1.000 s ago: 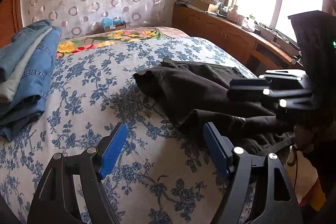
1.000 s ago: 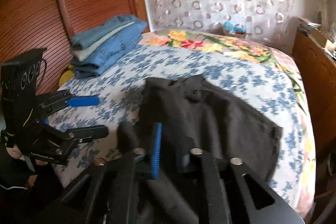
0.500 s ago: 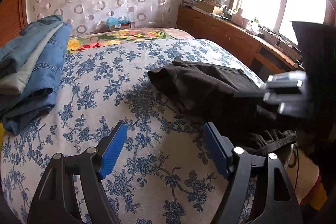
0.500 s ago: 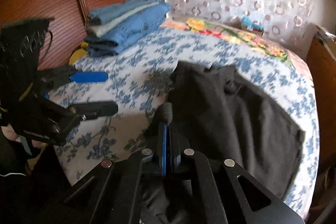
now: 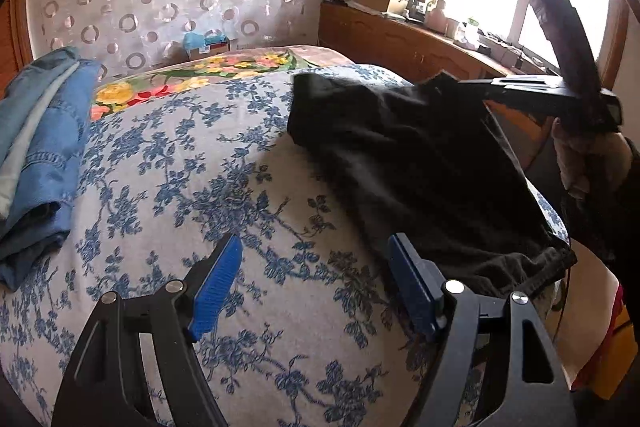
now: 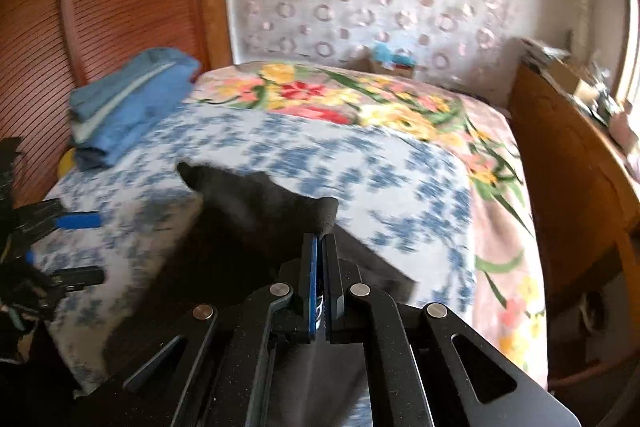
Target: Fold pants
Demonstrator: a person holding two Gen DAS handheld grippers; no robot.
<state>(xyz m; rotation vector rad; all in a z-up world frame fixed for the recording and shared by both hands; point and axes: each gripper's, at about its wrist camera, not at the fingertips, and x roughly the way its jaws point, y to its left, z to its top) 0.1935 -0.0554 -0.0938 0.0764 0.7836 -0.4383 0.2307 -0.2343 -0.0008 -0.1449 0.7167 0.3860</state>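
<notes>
Bedspread (image 5: 248, 187) with blue flowers bears black pants (image 5: 420, 163).

pants (image 5: 420, 163) on the bed (image 5: 240, 211) at right, folded jeans (image 5: 40, 147) stacked at left, cabinet (image 5: 400, 39) along the bed's right side

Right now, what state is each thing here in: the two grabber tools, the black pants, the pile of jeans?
Left gripper: open, holding nothing, over the bedspread.
Right gripper: shut on the black pants, lifting one edge.
Black pants: partly raised, the rest lying on the bed.
Jeans pile: folded, stacked.
</notes>
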